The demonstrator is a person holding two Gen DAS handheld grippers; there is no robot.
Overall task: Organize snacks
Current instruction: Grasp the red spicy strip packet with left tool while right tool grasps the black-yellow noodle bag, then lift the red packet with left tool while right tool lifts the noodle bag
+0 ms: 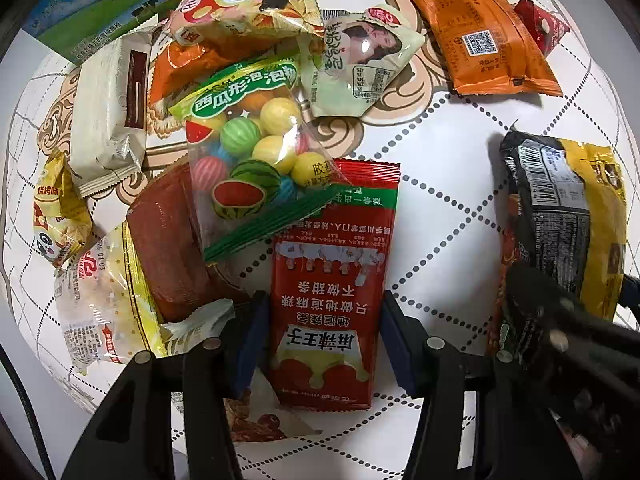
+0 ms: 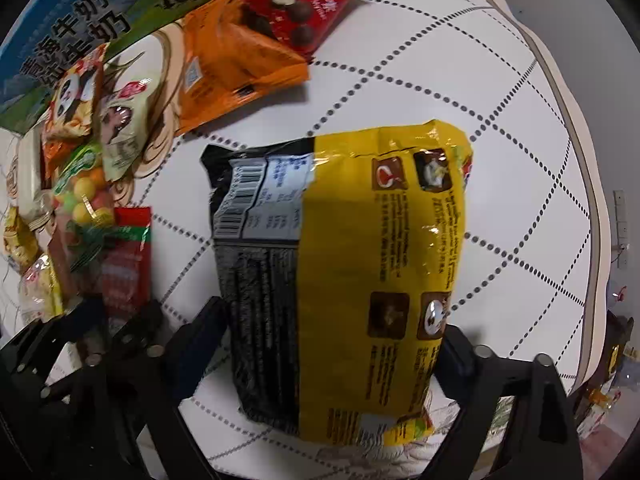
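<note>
My left gripper (image 1: 322, 312) straddles a red spicy-strip packet (image 1: 332, 280) lying flat on the white quilted table; its blue-padded fingers touch both sides of the packet. The packet's top edge lies under a clear bag of watermelon gumballs (image 1: 248, 160). My right gripper (image 2: 332, 332) grips a large yellow-and-black snack bag (image 2: 352, 264) by its sides. That bag (image 1: 568, 216) and the right gripper's black frame show at the right of the left wrist view. The left gripper's frame (image 2: 80, 344) shows at the lower left of the right wrist view.
A pile of snacks fills the left: a panda bag (image 1: 248, 4), a white wafer pack (image 1: 108, 112), a brown bar (image 1: 168, 240), a pale green packet (image 1: 360, 60). An orange packet (image 1: 484, 36) and red chocolate-ball pouch (image 2: 304, 12) lie behind. A milk carton box (image 2: 60, 44) stands at the back. The table edge (image 2: 576, 160) curves right.
</note>
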